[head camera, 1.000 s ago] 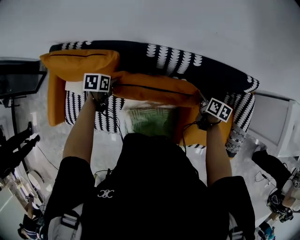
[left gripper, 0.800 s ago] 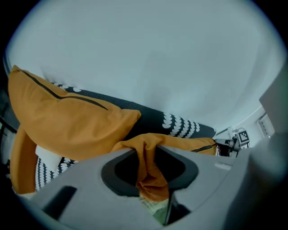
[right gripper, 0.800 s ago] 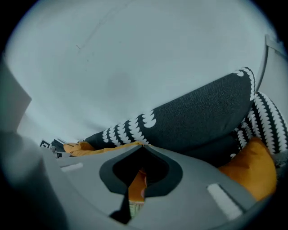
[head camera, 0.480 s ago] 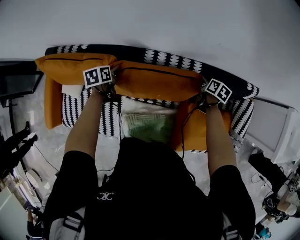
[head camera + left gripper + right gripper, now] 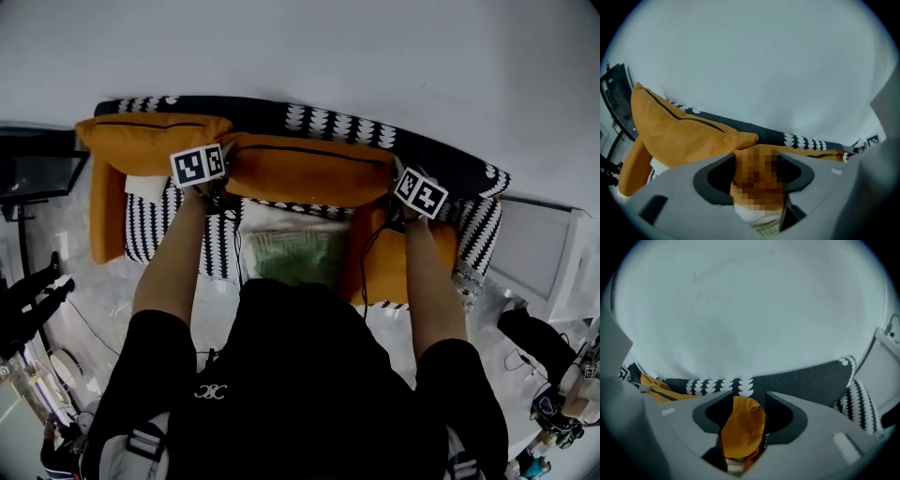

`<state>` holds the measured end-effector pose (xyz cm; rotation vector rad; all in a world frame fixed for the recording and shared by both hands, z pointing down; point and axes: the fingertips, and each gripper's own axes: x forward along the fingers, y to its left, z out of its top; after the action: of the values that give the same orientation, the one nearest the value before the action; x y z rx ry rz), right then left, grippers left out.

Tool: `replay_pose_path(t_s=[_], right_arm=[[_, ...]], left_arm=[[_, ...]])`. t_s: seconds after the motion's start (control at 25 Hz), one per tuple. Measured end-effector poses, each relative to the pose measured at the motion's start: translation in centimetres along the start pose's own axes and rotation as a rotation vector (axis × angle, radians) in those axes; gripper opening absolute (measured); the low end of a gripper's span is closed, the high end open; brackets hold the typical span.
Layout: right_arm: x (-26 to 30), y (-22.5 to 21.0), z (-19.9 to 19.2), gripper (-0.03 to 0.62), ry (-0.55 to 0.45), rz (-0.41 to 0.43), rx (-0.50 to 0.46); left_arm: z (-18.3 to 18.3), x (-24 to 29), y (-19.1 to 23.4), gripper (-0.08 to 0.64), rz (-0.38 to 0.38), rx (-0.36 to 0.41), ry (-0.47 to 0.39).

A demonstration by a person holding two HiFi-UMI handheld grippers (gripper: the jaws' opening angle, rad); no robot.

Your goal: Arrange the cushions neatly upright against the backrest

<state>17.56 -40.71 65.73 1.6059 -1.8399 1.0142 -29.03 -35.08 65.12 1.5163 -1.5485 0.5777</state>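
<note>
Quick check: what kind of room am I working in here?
Probably a living-room mock-up in a lab or studio: a patterned sofa with orange cushions against a bare wall, beside a dark screen.

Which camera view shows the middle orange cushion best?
The head view: the middle orange cushion shows almost whole, set against the backrest. The left gripper view shows only one end and its top edge; the right gripper view shows only one bunched corner.

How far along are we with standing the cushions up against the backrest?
Done: the left orange cushion stands at the backrest. In hand: the middle orange cushion leans there too; the left claw and right claw have just been opening, its corners between their jaws. Left: the green cushion and another orange cushion lie on the seat.
</note>
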Motion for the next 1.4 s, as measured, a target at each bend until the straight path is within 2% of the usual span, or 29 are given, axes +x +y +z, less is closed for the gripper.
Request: replay_pose_path(t_s=[0.12,0.16,0.2,0.24,0.32,0.36,0.56,0.8,0.96,1.12,1.24,1.4], right_arm=[[-3.7,-0.1,1.5,0.194,-0.112,-0.044,-0.038],[-4.9,0.1,1.7,0.16,-0.133,-0.044,-0.039],[-6.0,0.3,1.7,0.088,-0.143,-0.038,-0.038],[-7.1,0.7,1.5,0.008,-0.148,-0.029,-0.038],[-9.2,1.7,1.2,0.006,-0.162,-0.004,-0.042],[-10.1,2.4,1.1,0.006,-0.173,0.006,-0.05],[-14.6,6.3,0.8,0.006,-0.231,0.06,-0.106],[-20.6,11.6,1.8,0.006,-0.331,0.136,-0.092],[-24.9,15.2,3.7,0.006,-0.407,0.206,-0.106],[-29.5,17.7,6.4,0.006,-0.523,0.248,-0.132],[-32.5,19.1,6.7,0.006,-0.566,0.295,-0.138],[-33.9,20.2,5.9,0.006,-0.587,0.268,-0.168]], left_arm=[[1.2,-3.2,0.6,0.313,0.11,0.127,-0.114],[1.5,-4.3,0.4,0.313,0.125,0.173,-0.137],[1.6,-5.3,0.0,0.3,0.132,0.204,-0.155],[1.8,-6.5,-0.3,0.245,0.144,0.22,-0.177],[2.5,-9.0,-0.7,0.008,0.175,0.23,-0.24],[2.7,-10.2,-1.1,0.009,0.172,0.229,-0.268],[2.7,-14.5,-5.1,0.009,0.08,0.224,-0.342],[3.5,-20.4,-12.3,0.009,-0.014,0.325,-0.45],[4.0,-24.5,-15.8,0.009,-0.075,0.342,-0.521],[3.9,-27.7,-18.5,0.009,-0.137,0.35,-0.554],[3.4,-30.2,-20.8,0.009,-0.203,0.337,-0.563],[4.3,-32.6,-22.8,0.009,-0.246,0.388,-0.612]])
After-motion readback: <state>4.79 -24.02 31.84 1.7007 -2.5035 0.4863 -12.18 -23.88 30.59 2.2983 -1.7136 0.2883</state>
